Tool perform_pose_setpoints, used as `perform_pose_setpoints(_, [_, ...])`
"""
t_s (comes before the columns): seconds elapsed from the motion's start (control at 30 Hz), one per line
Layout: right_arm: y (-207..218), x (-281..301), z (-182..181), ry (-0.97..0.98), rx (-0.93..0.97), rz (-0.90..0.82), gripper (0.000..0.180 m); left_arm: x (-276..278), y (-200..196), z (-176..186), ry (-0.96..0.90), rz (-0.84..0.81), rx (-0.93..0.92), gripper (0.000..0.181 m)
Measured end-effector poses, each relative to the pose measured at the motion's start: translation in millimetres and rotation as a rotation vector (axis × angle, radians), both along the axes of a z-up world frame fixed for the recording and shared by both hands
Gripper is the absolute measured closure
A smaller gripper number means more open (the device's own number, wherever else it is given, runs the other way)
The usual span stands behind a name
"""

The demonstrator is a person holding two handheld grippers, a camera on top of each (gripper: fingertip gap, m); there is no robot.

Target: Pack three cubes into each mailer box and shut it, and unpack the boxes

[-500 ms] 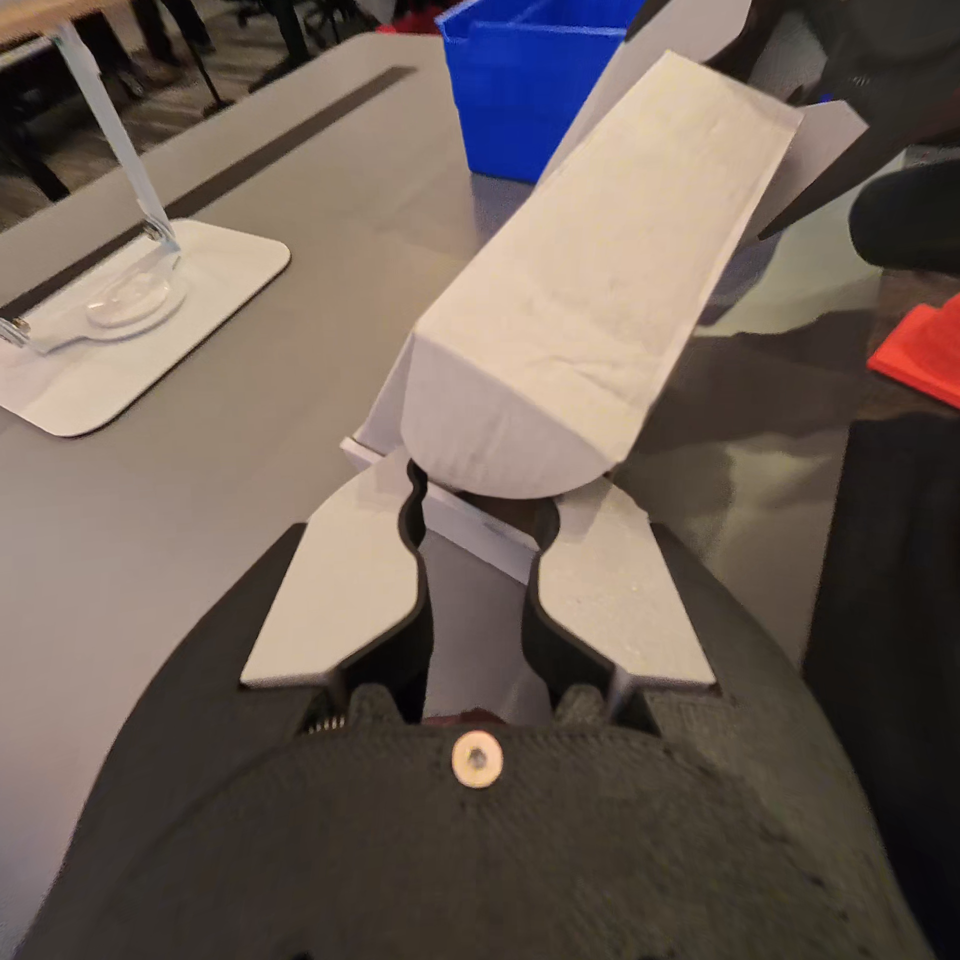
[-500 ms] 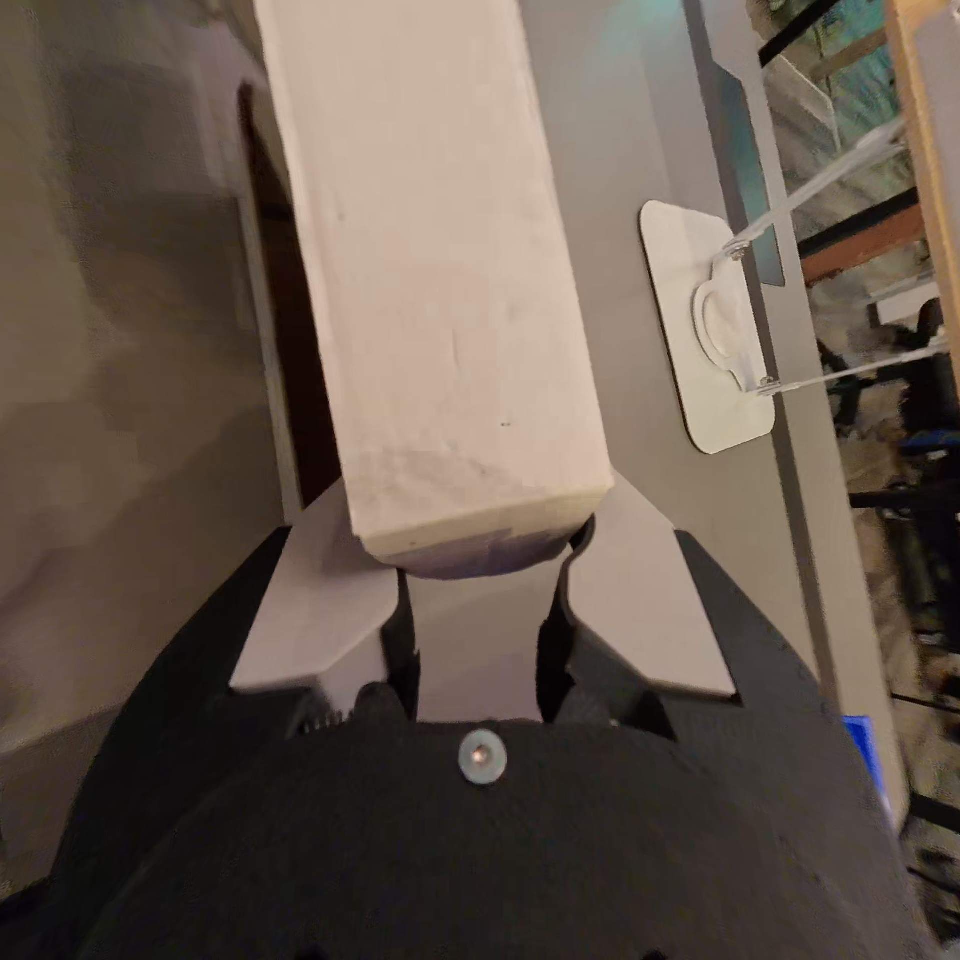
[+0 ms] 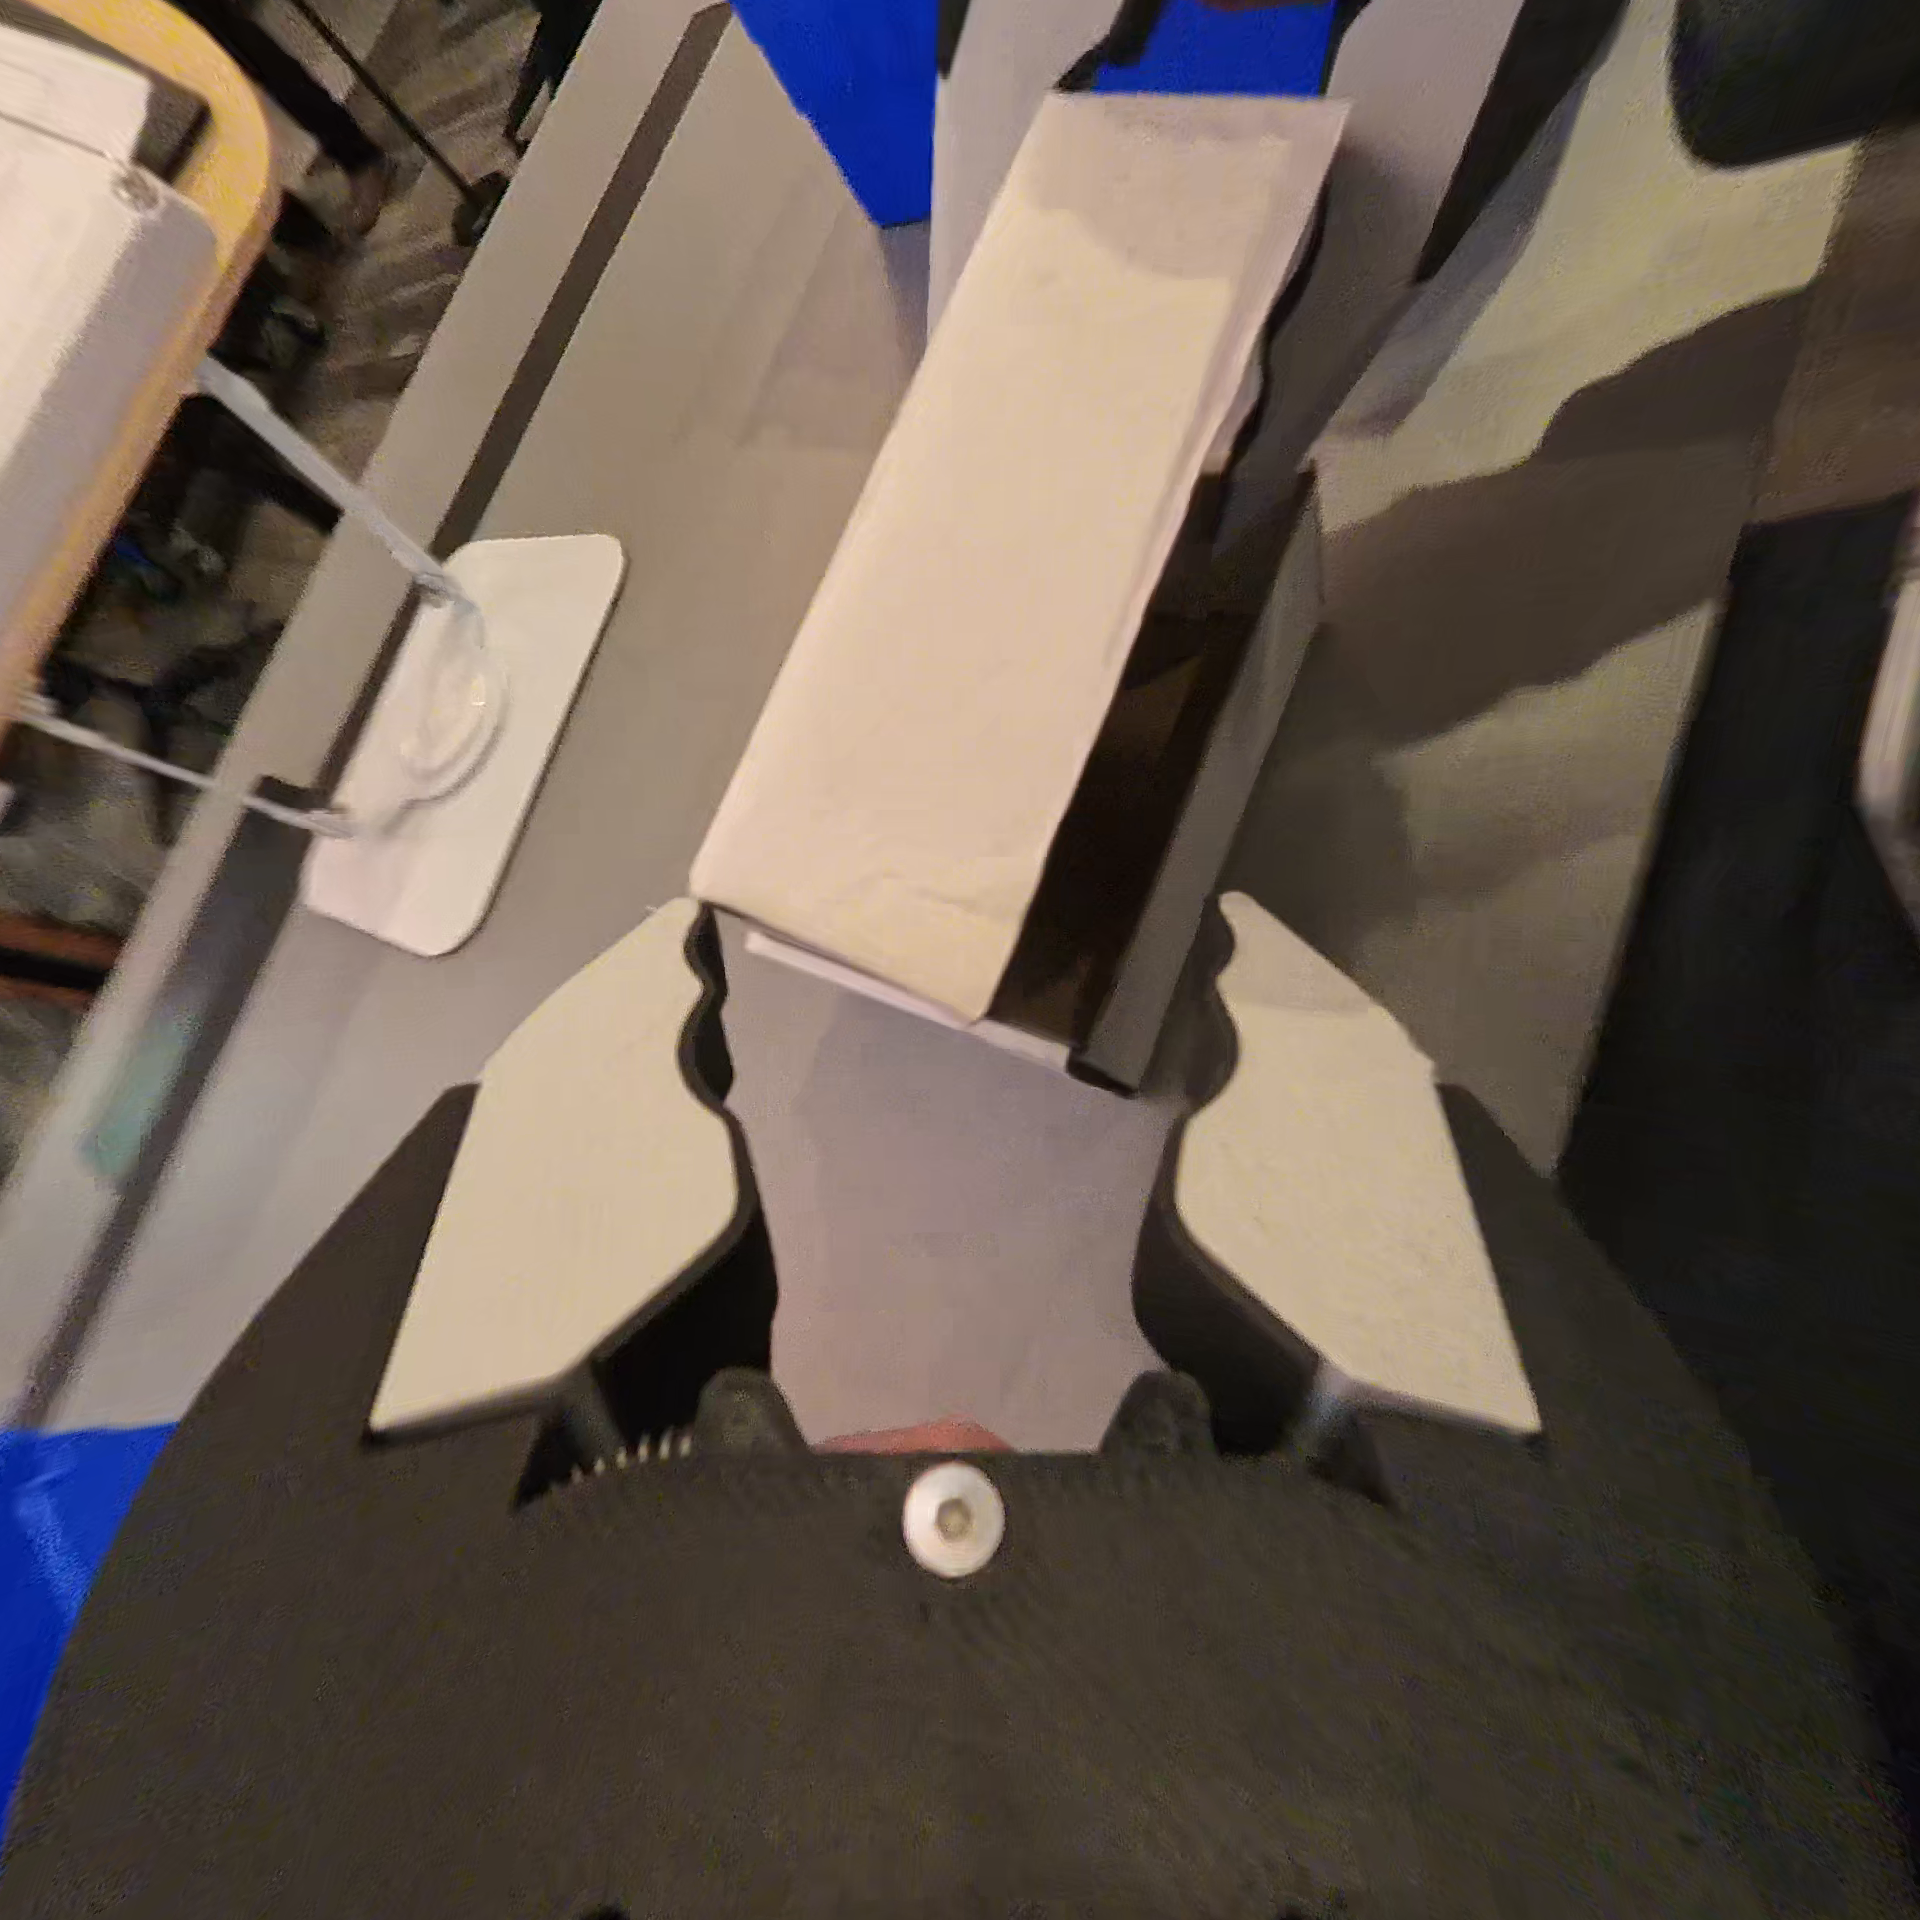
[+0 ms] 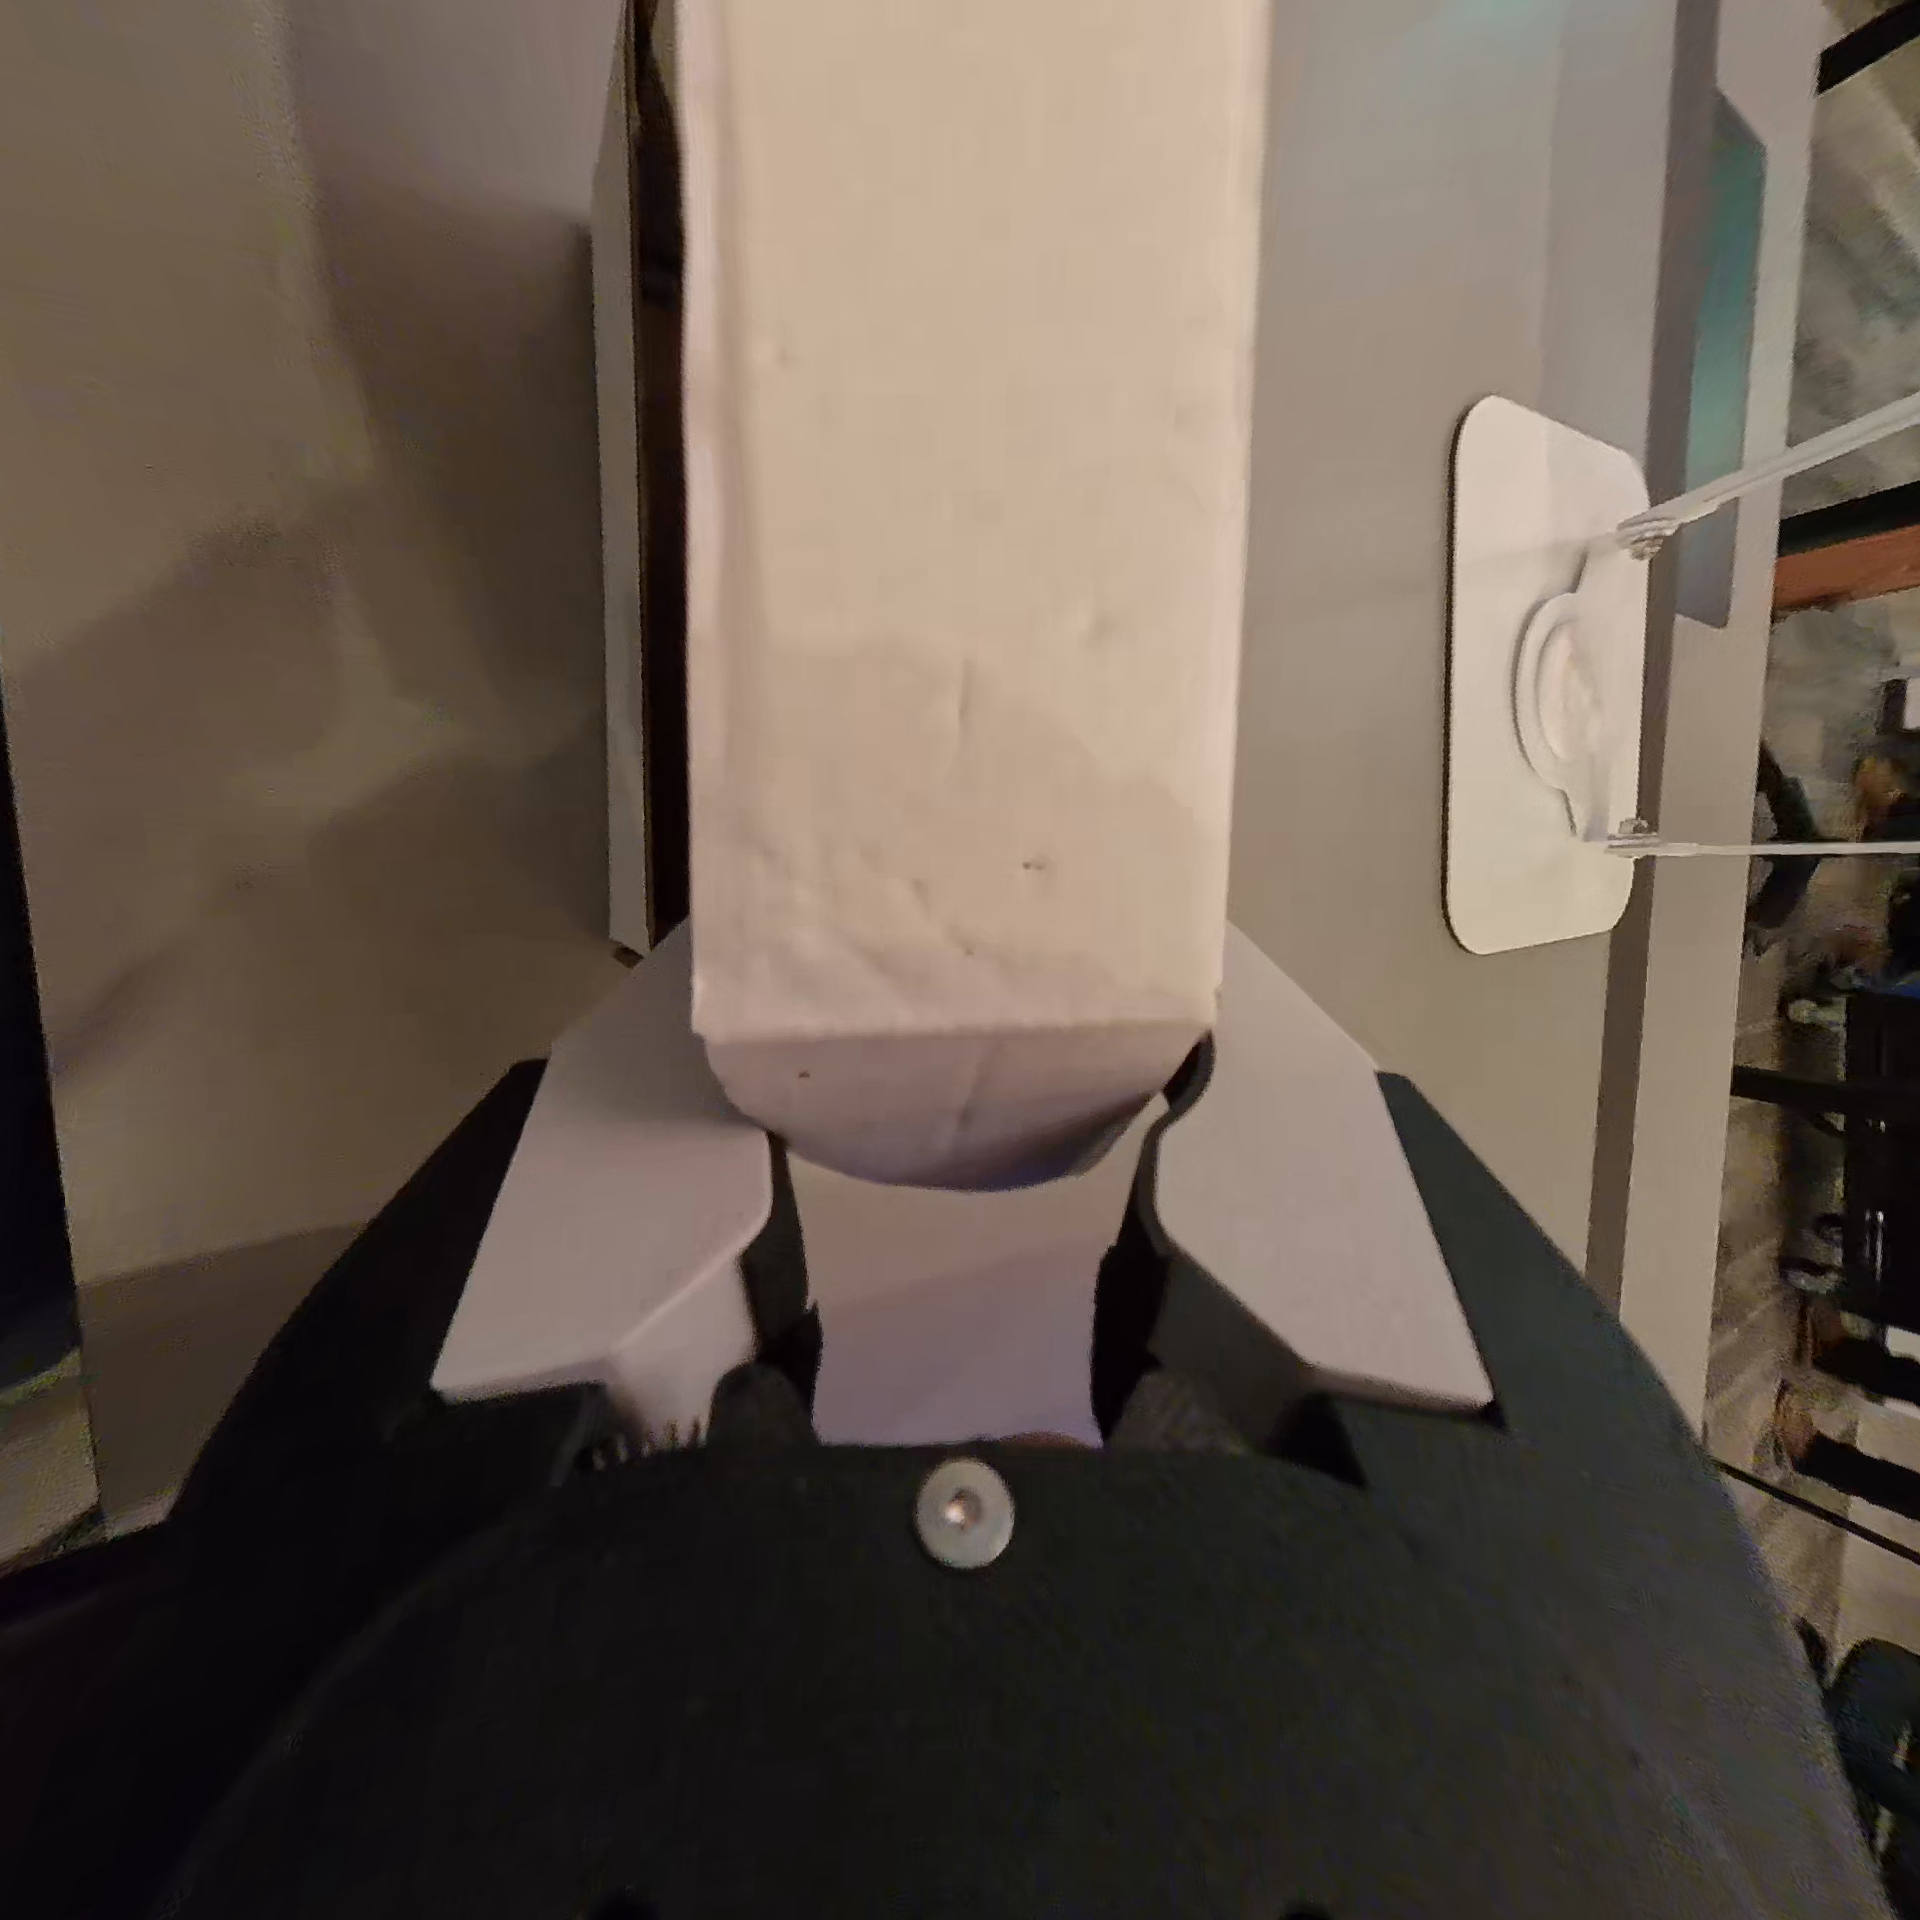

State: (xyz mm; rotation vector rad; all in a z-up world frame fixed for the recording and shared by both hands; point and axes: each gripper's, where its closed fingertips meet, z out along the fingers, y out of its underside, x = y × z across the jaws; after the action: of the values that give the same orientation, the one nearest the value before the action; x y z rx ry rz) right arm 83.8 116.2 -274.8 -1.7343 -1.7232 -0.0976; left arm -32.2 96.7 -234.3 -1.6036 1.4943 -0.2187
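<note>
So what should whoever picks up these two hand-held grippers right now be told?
Left hand-held gripper: open, fingers either side of the near end of the white box; contact unclear.
Right hand-held gripper: appears clamped on the white box's rounded end flap, at the far end.
White box: over the grey table, lid not fully shut, with a dark gap along one long side. A blue bin is beyond it. No cubes in view; contents hidden.
Done: cannot tell from these views.
Left: check the contents, then probably close or open the lid accordingly.
</note>
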Motion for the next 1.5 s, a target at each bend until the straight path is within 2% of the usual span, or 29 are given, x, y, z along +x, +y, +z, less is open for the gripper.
perform_pose_setpoints(0.07, [0.6,2.4,-0.4,0.013,-0.072,-0.030,0.106,-0.5,10.3,-2.7,0.078,0.024,0.080,0.099])
perform_pose_setpoints(0.13, [-1.4,8.1,-5.0,-0.026,-0.110,-0.030,0.102,1.4,3.7,0.4,0.076,-0.023,0.095,0.127])
perform_pose_setpoints(0.17, [-2.4,8.6,-5.1,-0.036,-0.109,-0.022,0.099,-0.1,-0.1,-1.9,0.093,-0.031,0.091,0.134])
perform_pose_setpoints(0.23, [-4.7,7.5,-4.4,-0.037,-0.133,-0.024,0.096,-2.9,-5.9,-9.8,0.122,-0.036,0.083,0.136])
perform_pose_setpoints(0.27, [-5.9,8.6,-3.9,-0.066,-0.135,-0.014,0.096,-3.2,-11.6,-17.2,0.144,-0.053,0.057,0.145])
perform_pose_setpoints(0.3, [-7.4,8.9,-3.9,-0.089,-0.144,-0.011,0.095,-2.5,-15.8,-24.3,0.163,-0.060,0.050,0.147])
perform_pose_setpoints(0.47, [-13.4,9.2,-5.5,-0.139,-0.206,0.017,0.092,-3.6,-24.3,-44.5,0.173,-0.040,-0.012,0.145])
perform_pose_setpoints(0.57, [-9.9,10.3,-2.7,-0.142,-0.199,0.018,0.104,-16.3,-21.5,-20.8,0.058,0.022,-0.037,0.128])
perform_pose_setpoints(0.63, [-7.7,10.2,-3.7,-0.143,-0.177,0.024,0.106,-27.1,-8.9,2.8,0.029,0.083,0.035,0.102])
perform_pose_setpoints(0.73, [-6.7,8.3,-8.9,-0.151,-0.173,0.026,0.104,-12.2,-7.3,22.3,0.030,0.037,0.056,0.094])
perform_pose_setpoints(0.77, [-6.2,8.0,-9.7,-0.159,-0.168,0.026,0.104,-4.5,-7.0,21.4,0.059,0.013,0.065,0.097])
perform_pose_setpoints(0.87, [-6.4,6.9,-10.4,-0.164,-0.173,0.033,0.102,13.1,-7.8,6.6,0.149,-0.043,0.076,0.120])
perform_pose_setpoints(0.9, [-6.9,7.7,-10.8,-0.167,-0.177,0.033,0.100,14.8,-7.8,2.4,0.178,-0.045,0.086,0.122])
perform_pose_setpoints(1.17, [-27.3,18.0,-6.2,-0.190,-0.391,0.076,0.090,12.9,-30.3,-24.5,0.297,-0.053,0.061,0.120])
perform_pose_setpoints(1.3, [-23.1,25.6,7.3,-0.150,-0.472,0.035,0.089,16.3,-25.6,-20.7,0.304,-0.029,0.037,0.121])
perform_pose_setpoints(1.33, [-26.1,30.6,8.7,-0.154,-0.506,0.026,0.077,16.9,-25.0,-21.2,0.300,-0.024,0.015,0.121])
perform_pose_setpoints(1.4, [-20.6,41.7,12.7,-0.143,-0.522,-0.061,0.083,11.9,-19.7,-26.6,0.350,-0.003,0.011,0.119])
perform_pose_setpoints(1.47, [-29.2,46.2,14.0,-0.132,-0.570,-0.071,0.084,15.6,-22.9,-31.6,0.350,-0.034,-0.017,0.120])
perform_pose_setpoints(1.5, [-28.2,46.1,18.1,-0.113,-0.535,-0.065,0.084,14.7,-23.1,-36.5,0.383,-0.039,-0.026,0.128])
